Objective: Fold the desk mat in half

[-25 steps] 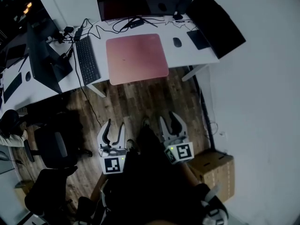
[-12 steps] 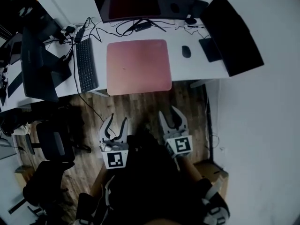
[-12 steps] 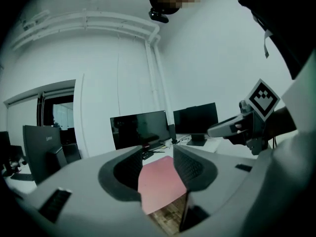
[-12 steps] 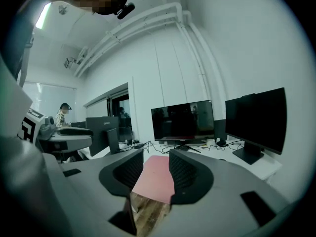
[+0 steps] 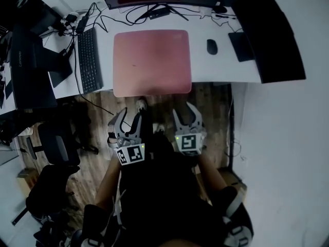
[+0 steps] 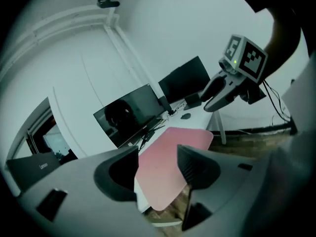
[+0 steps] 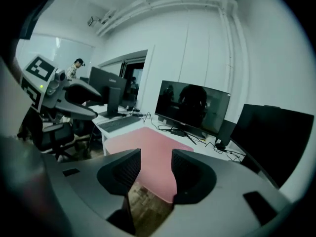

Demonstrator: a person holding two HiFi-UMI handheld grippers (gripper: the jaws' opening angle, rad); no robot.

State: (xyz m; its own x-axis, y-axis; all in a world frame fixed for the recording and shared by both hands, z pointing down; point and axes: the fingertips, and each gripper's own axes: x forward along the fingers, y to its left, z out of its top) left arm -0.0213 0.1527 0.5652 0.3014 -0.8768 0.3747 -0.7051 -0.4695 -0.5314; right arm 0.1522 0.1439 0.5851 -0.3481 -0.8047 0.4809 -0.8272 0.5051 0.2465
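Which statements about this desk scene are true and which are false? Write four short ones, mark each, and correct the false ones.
1. The pink desk mat lies flat and unfolded on the white desk. True.
2. The keyboard lies on the same side of the mat as the mouse. False: in the head view the keyboard is left of the mat and the mouse is right of it.
3. The left tongs grip the mat's near edge. False: they are opening with nothing between them, short of the desk.
4. The right tongs hold nothing and are above the wooden floor. True; they are opening too.
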